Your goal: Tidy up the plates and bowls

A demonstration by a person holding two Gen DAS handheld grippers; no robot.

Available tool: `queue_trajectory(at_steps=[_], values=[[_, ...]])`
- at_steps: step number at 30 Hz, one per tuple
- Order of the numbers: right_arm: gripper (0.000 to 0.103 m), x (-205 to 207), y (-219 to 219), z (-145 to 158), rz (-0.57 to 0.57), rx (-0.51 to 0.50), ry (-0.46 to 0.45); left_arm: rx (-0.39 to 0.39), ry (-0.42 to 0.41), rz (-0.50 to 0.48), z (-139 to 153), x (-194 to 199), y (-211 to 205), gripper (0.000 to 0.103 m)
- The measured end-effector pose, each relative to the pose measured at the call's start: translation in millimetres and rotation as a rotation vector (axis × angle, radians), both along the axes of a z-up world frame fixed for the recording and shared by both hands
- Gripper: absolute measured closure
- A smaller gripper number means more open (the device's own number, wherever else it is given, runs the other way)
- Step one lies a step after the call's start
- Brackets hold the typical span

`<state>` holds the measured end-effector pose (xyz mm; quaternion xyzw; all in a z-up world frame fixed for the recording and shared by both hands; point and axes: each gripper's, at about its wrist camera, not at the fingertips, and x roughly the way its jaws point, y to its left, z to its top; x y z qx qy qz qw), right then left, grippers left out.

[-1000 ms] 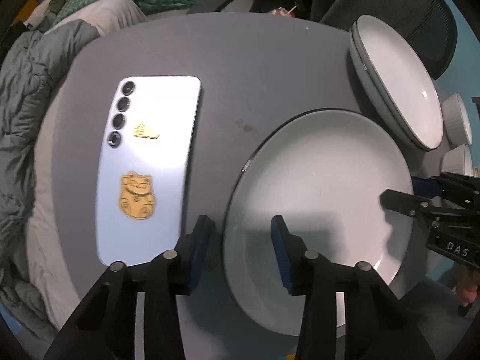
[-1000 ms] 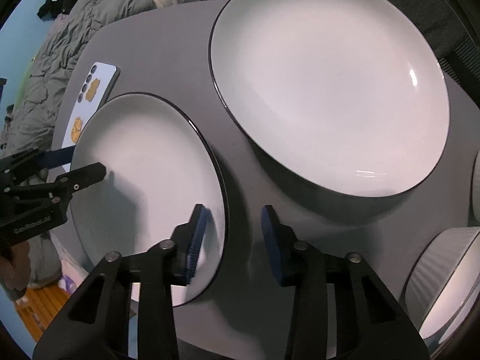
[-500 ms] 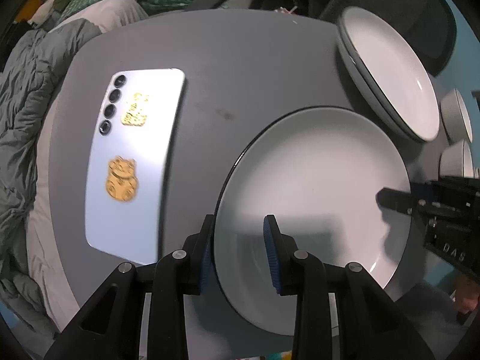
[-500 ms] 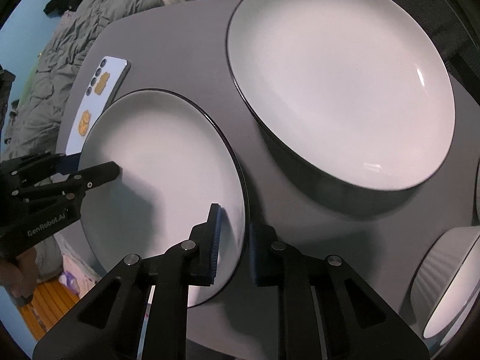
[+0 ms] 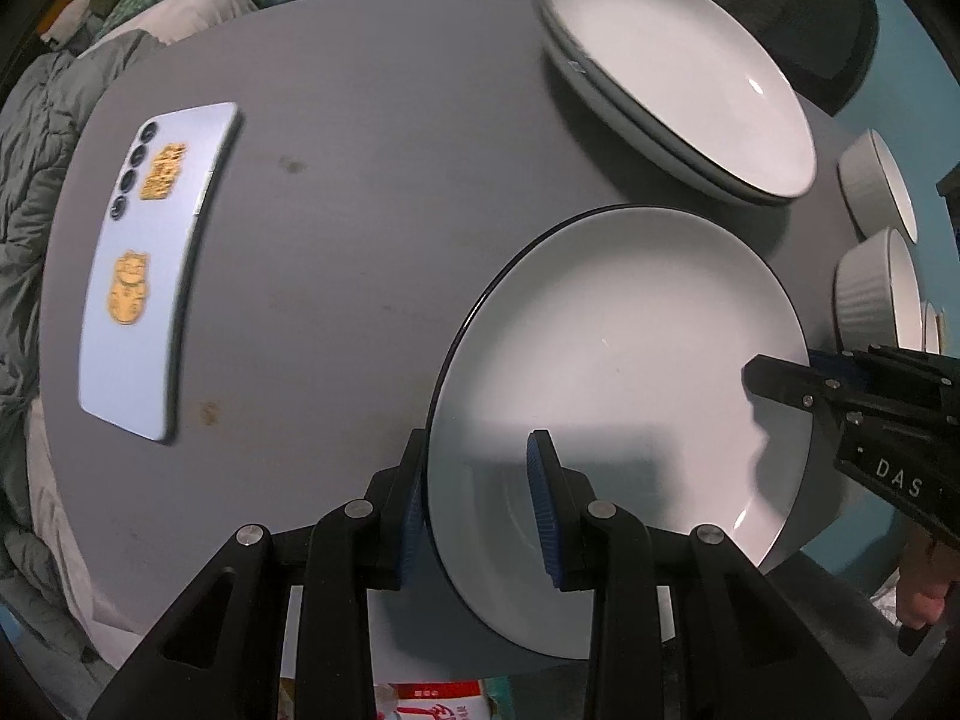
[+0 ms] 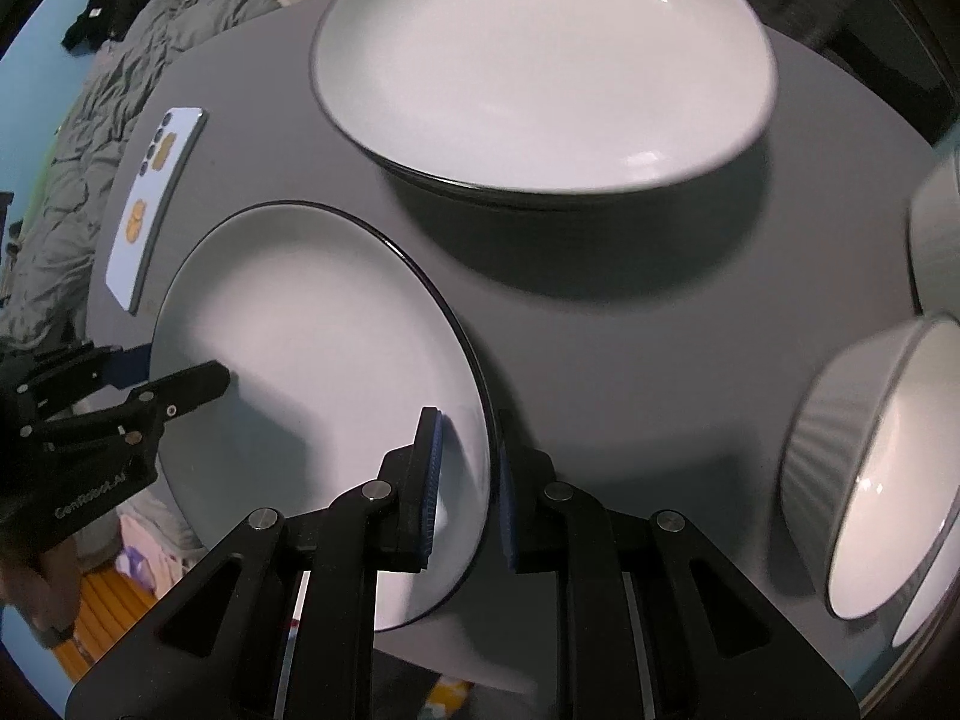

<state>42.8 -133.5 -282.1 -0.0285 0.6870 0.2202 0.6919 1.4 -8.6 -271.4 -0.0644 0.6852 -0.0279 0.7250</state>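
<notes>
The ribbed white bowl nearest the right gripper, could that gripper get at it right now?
Probably not: the right gripper is shut on the white plate's rim, though the path to the ribbed white bowl looks clear.

The right gripper (image 6: 465,486) clamps the rim of a white plate (image 6: 312,360) at lower centre; its jaws have just closed; stacked plates (image 6: 540,66) sit above.

You are looking at a white plate (image 5: 630,360) with a thin dark rim lying on a plain grey tabletop (image 5: 360,240). A pale blue phone (image 5: 156,276) is showing gold cat stickers. The ribbed bowls (image 5: 870,294) are showing white inside, grey-white outside. Both grippers, left gripper (image 5: 480,504) and right gripper (image 6: 468,486), are showing black with blue pads (image 5: 543,510).
</notes>
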Motion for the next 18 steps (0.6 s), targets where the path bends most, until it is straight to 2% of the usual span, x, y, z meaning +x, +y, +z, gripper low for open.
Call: queue_trajectory(at_steps=[9,18], values=[[0.087,-1.4,-29.5,1.2,-0.046,-0.024,-0.013,-0.030,0.009,-0.024,1.3,-4.4,-40.8,0.071],[0.087,3.9,-38.8,0.3,-0.096,-0.016,-0.024,-0.030,0.015,-0.048,0.4,-3.3,-51.5,0.072]])
